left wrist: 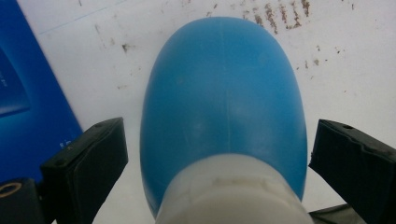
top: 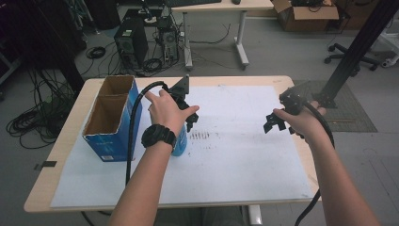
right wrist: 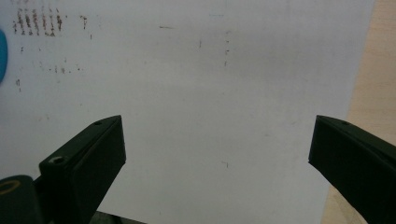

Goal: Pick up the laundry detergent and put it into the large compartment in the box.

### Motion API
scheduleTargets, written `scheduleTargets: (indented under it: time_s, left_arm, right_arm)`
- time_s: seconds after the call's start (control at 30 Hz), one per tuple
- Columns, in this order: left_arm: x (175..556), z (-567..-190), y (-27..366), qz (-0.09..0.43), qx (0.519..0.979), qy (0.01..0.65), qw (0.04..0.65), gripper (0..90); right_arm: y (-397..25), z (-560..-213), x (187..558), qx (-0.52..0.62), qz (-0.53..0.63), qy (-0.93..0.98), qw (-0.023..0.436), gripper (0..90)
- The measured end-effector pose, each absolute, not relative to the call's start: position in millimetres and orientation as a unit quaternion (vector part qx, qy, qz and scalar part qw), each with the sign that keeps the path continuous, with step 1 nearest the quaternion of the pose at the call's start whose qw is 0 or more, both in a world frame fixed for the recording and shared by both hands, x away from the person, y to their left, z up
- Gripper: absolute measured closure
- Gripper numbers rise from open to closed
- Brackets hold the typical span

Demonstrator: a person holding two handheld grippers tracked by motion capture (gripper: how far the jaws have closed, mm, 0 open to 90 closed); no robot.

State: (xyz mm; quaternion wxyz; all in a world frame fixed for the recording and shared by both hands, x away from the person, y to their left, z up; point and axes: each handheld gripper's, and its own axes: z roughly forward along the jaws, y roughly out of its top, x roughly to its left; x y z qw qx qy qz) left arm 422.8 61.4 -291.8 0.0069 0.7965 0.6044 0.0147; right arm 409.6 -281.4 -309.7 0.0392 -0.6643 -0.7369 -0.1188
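Jaws of the left hand-held gripper [left wrist: 217, 154] stand spread on either side of a blue bottle [left wrist: 224, 107], a gap showing between each black pad and the bottle's rounded body, so nothing is pinched. In the left gripper view the bottle's pale neck [left wrist: 231, 191] sits at 6 o'clock and its blue body runs toward 12 o'clock over white paper [left wrist: 345, 60] marked with brown smudges. In the high view the left hand-held gripper [top: 187, 112] hovers over the bottle [top: 180, 141], which stands on the paper just to the 3 o'clock side of an open blue cardboard box [top: 110, 117]. The right hand-held gripper [top: 275, 121], at 3 o'clock well apart from the bottle, is also spread wide; its own view shows both jaws far apart above bare paper [right wrist: 210, 93], with the wooden surface [right wrist: 373, 93] at the 3 o'clock edge.
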Motion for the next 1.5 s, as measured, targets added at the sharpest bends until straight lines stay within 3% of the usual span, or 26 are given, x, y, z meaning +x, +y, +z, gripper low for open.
scheduleTargets:
  time_s: [0.6,1.5]
  left_arm:
    - [422.7,-293.2,62.6,0.012,0.794,0.608,0.003,7.3]
    - [422.6,-290.9,63.5,-0.002,0.793,0.609,0.011,20.0]
  right_arm:
    - [-281.0,-309.7,409.7,-0.665,-0.120,-0.736,0.039,3.8]
    - [-280.7,-310.0,409.2,-0.665,-0.122,-0.736,0.039,3.8]
